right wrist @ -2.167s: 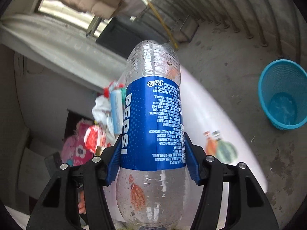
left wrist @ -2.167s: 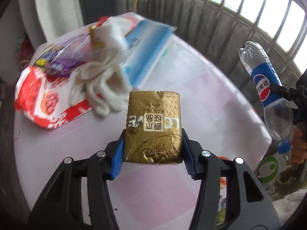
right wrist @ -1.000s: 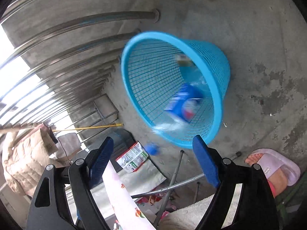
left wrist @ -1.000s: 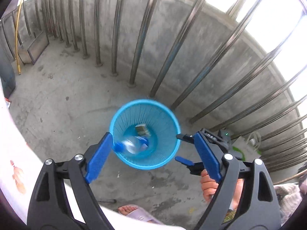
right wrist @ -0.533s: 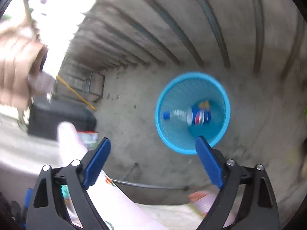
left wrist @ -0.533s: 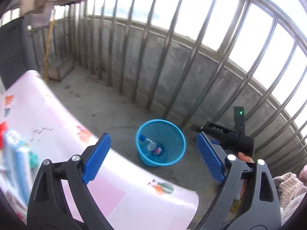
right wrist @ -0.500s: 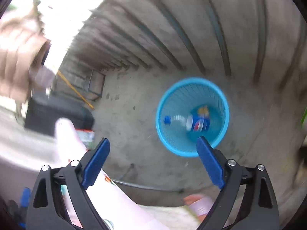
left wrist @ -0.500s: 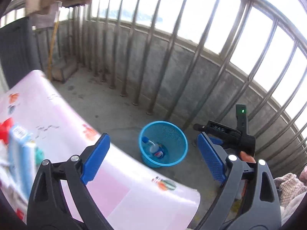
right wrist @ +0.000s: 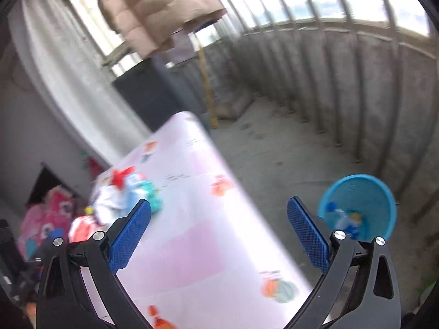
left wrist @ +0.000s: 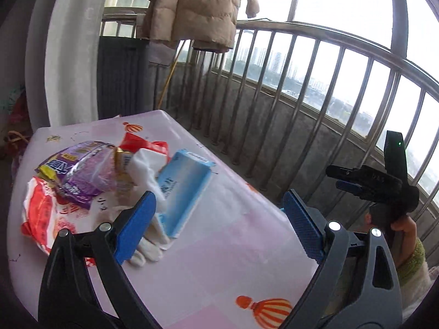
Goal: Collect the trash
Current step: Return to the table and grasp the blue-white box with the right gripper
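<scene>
While both grippers empty, I read trash pile [left wrist: 109,181] at table's [left wrist: 233,246] far left corner; left gripper [left wrist: 216,227] spread, nearer; right gripper [right wrist: 219,233] opening, nothing between; box [left wrist: 183,189] long axis along my reach.

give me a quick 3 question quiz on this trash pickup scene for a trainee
1. True or false: the left tongs are holding a piece of trash.
2. Which item lies nearest the left tongs on the table? A) light blue box B) purple packet C) blue basket
3. Fill in: the plastic bottle now lies inside the ______.

Key
1. False; nothing sits between them. The right tongs are also empty, with jaws opening.
2. A
3. Blue basket, on the floor beside the table.
</scene>
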Motion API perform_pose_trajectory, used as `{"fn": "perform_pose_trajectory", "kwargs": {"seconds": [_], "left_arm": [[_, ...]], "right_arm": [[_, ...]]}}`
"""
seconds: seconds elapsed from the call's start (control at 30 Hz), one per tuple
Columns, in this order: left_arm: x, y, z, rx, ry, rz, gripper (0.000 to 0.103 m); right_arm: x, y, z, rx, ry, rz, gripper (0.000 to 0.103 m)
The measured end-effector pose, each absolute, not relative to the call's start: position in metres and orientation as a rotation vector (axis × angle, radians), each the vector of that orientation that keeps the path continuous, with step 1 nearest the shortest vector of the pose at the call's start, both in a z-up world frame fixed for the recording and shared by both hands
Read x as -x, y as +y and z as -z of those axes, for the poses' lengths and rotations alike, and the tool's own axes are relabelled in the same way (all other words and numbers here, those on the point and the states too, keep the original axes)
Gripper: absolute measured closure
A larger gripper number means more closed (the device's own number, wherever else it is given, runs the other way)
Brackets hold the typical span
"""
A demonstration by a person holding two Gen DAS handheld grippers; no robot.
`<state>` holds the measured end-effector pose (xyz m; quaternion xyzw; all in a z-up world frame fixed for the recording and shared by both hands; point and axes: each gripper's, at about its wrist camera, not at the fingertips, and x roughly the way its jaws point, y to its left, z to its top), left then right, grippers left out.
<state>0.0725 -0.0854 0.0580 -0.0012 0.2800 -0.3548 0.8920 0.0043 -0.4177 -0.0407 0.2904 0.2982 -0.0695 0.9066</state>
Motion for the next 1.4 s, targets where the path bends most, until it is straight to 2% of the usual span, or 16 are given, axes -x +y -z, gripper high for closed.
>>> {"fn": "perform_pose_trajectory", "kwargs": {"seconds": [0.2, 0.27, 0.37, 0.53, 0.8, 0.9, 1.0, 1.17, 1.23, 1.37, 1.4], "left_arm": [[-0.090, -0.050, -0.040, 0.027, 0.600, 0.707, 0.014], [-0.101, -0.046, -0.032, 0.038, 0.618, 0.706, 0.025], [-0.113, -0.042, -0.019, 0.047, 0.642, 0.704, 0.035], [-0.140, -0.035, -0.006, 0.051, 0.672, 0.682, 0.043], [-0.184, -0.038, 0.025, 0.024, 0.767, 0.708, 0.045], [-0.194, -0.043, 0.035, 0.020, 0.801, 0.723, 0.045], [-0.197, -0.046, 0.042, 0.030, 0.829, 0.742, 0.054], [-0.196, -0.048, 0.048, 0.025, 0.851, 0.743, 0.075], [-0.194, -0.048, 0.049, 0.021, 0.851, 0.741, 0.080], [-0.190, -0.045, 0.044, 0.024, 0.847, 0.733, 0.097], [-0.189, -0.043, 0.042, 0.029, 0.844, 0.735, 0.098]], "right_arm": [[-0.049, -0.365, 0.054, -0.650, 0.700, -0.062, 0.017], [-0.062, -0.348, 0.060, -0.669, 0.739, -0.109, 0.022], [-0.076, -0.325, 0.071, -0.689, 0.783, -0.161, 0.027], [-0.106, -0.303, 0.086, -0.722, 0.841, -0.219, 0.032], [-0.140, -0.287, 0.104, -0.766, 0.902, -0.272, 0.032], [-0.145, -0.286, 0.109, -0.791, 0.916, -0.286, 0.036], [-0.149, -0.285, 0.115, -0.806, 0.925, -0.290, 0.042], [-0.151, -0.281, 0.124, -0.839, 0.941, -0.305, 0.061], [-0.149, -0.281, 0.126, -0.848, 0.944, -0.311, 0.067], [-0.146, -0.283, 0.124, -0.842, 0.940, -0.308, 0.068], [-0.146, -0.284, 0.123, -0.839, 0.939, -0.305, 0.068]]}}
